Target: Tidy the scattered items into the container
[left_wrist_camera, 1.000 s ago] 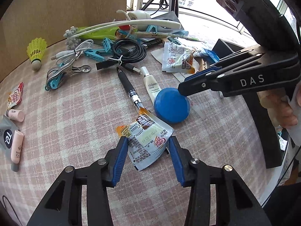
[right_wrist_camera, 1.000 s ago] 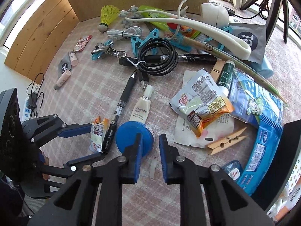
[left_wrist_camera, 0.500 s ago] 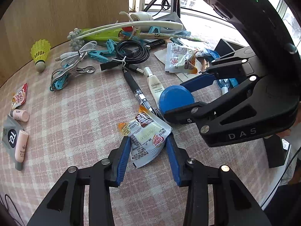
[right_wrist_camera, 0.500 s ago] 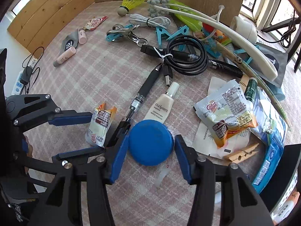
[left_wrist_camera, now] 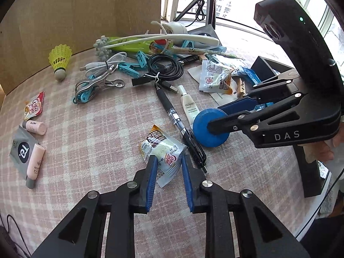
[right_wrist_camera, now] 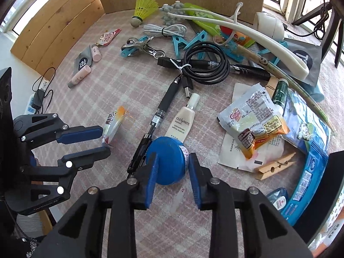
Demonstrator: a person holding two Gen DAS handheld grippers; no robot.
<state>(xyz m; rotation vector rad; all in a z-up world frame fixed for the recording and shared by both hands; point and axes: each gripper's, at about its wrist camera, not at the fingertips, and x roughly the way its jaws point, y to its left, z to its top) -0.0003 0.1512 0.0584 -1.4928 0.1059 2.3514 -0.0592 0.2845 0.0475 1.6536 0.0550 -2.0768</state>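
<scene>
On pink checked desk (left_wrist_camera: 90, 142): my left tool (left_wrist_camera: 167, 167) closing around Coffee-mate sachet (left_wrist_camera: 162, 150), pads not yet pressing. My right tool (right_wrist_camera: 173, 165) closing on blue round tape measure (right_wrist_camera: 167, 161), beside black pen (right_wrist_camera: 157, 116). Advice: squeeze sachet gently, lift straight, avoid pen. Container: maybe black box (left_wrist_camera: 265, 68).

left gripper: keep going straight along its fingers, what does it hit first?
The Coffee-mate sachet, already between the closing left gripper pads; under it, most likely the checked tablecloth. The black pen lies just right of that line.
</scene>
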